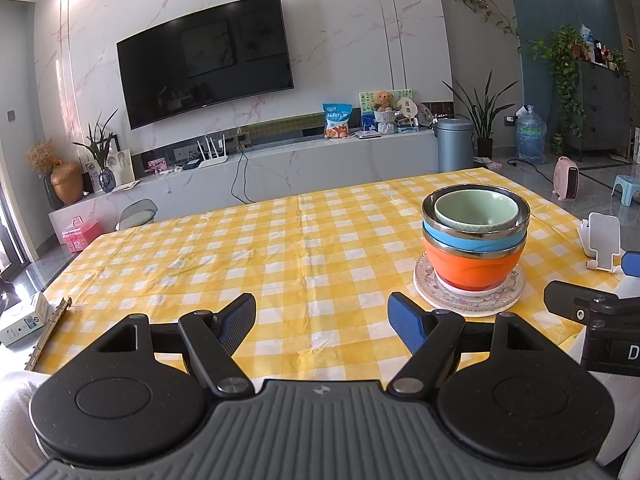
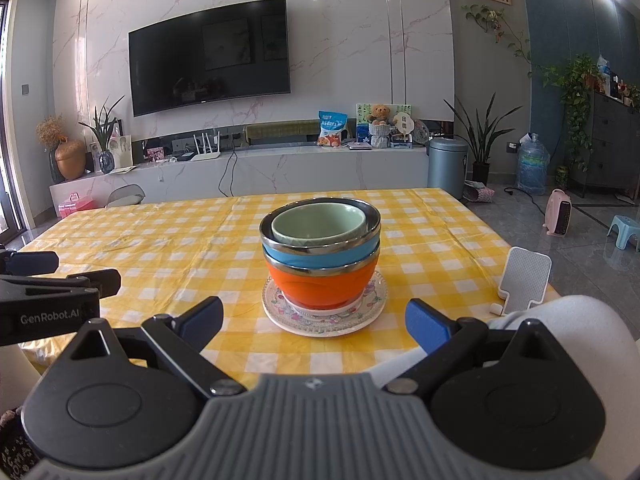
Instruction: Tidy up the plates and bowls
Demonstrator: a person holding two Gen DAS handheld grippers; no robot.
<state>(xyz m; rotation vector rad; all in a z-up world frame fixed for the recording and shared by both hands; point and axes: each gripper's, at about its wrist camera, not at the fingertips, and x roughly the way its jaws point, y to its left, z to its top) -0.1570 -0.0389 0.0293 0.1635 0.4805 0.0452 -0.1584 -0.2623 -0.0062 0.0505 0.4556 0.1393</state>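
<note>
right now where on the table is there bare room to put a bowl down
The widest bare stretch of checked tablecloth lies left of the bowl stack, back to the far edge. A narrower strip runs between the floral plate and the white phone stand. The near edge is crowded: the open left gripper and open right gripper both hover there.

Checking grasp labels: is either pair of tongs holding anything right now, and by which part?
Nothing is held. The left tongs and right tongs are both open and empty, short of the bowl stack.
</note>
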